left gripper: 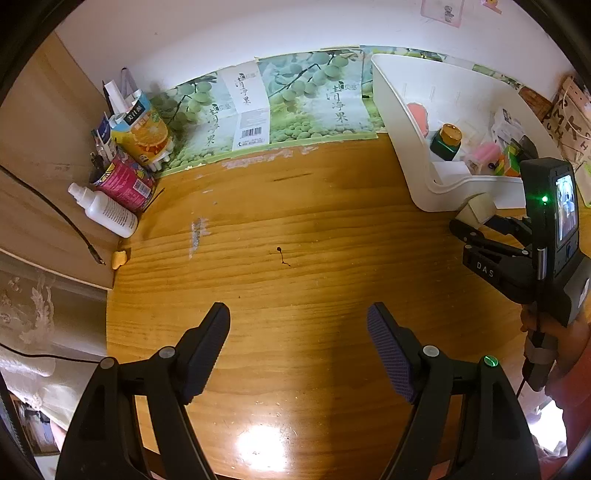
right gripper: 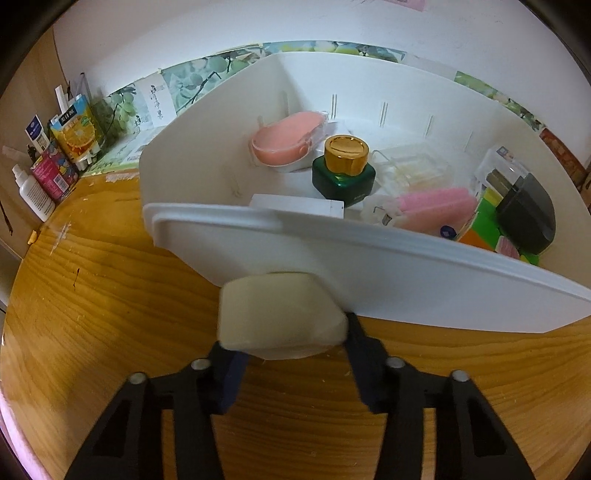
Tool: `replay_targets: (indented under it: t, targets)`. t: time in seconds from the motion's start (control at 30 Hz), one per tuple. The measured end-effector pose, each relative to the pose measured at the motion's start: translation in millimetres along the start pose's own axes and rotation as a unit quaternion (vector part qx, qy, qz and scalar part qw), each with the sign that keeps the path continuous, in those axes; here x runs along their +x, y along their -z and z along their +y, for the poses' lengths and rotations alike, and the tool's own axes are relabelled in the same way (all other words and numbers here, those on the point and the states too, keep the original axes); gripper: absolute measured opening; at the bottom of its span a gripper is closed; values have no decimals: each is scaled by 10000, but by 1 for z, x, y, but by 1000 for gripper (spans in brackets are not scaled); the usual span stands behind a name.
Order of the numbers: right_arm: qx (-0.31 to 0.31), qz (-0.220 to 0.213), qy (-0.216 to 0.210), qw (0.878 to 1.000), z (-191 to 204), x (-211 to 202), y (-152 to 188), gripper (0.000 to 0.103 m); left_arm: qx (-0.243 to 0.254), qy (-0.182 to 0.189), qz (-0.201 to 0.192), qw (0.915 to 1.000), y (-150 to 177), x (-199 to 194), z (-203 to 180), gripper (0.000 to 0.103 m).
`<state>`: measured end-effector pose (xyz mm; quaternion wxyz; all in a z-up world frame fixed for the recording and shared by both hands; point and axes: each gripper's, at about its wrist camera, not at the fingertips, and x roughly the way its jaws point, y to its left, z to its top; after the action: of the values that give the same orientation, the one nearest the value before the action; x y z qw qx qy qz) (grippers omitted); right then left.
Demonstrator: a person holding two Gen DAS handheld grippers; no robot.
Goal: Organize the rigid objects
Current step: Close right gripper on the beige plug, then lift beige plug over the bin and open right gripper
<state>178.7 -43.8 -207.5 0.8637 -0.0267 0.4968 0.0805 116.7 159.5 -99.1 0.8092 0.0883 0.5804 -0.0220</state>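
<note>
Right gripper (right gripper: 284, 354) clamps smooth cream block (right gripper: 280, 317).

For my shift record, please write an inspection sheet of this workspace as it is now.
Surface: wooden table, scuffed, glare spot.
Job's things: cream block outside white bin; green bottle and pink case inside.
Clutter: spray bottle, juice carton in the corner.
Grippers: left gripper open, empty; right gripper shut on the cream block.
Cables: black cable at left.
Surroundings: white wall, fruit poster.
</note>
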Motion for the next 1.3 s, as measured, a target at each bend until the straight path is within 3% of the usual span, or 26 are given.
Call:
replay_targets:
  t: [0.33,0.7,0.9,1.13,1.2,1.27,1.3]
  targets:
    - [-40,-156,60,9999,10,-25,-3,47,218,316,-75,9992,11,-2,2,80]
    - [-477,-623,435,9960,24,-100,-23,47,227,785,-69,9966,35,-2,9,80]
    - [-685,-869,566,9922,15,-129,-51,47,26,823,-131,9965,52,-7,15,80]
    - [-876,-1040,797,9875,1,-127,-84,47,-579,935,-150,9938,72,-17,26,80]
    - [-801,-1029,819,9881,-7,-124,-91,50,-685,940,-104,9932,76,-17,24,80]
    - [-606,-1006,724,9904,-20,-122,-95,68,-785,964,-30,9922,78,-17,21,80]
    - [-502,-983,642,9918,-27,-122,-96,71,-866,983,24,9914,78,-16,20,80]
